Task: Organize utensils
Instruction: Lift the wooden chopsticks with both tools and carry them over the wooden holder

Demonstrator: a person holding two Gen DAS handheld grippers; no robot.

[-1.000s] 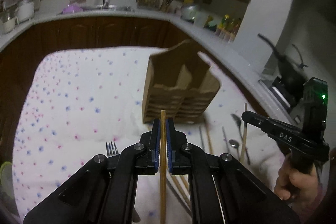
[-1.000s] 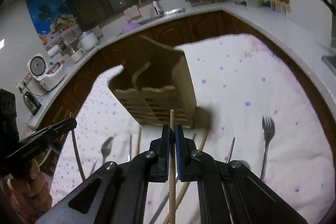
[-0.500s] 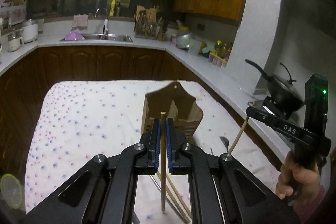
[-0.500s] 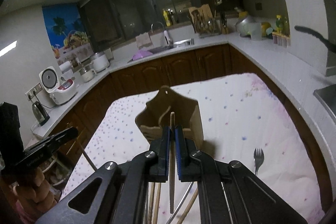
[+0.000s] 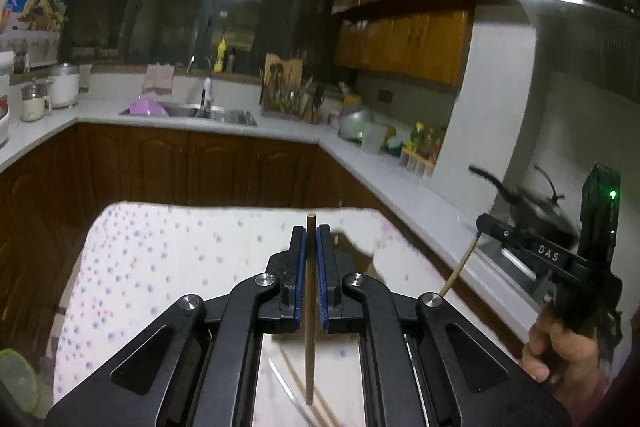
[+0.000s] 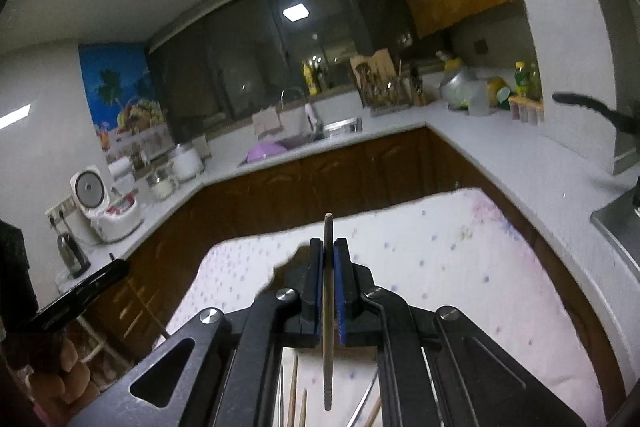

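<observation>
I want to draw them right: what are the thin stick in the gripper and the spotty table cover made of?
The thin tan chopstick in the left gripper looks like matte wood or bamboo: plain, no shine. The white dotted table cover looks like soft cloth, dull, though blur leaves that open.

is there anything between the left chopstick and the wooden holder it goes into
Cannot tell: the left gripper grips its chopstick above the table, and its fingers hide the holder almost entirely.

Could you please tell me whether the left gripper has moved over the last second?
Yes. The left gripper has risen and tilted up: the wooden utensil holder it looked down on is almost hidden behind its jaws, and the far sink sits mid-frame.
</observation>
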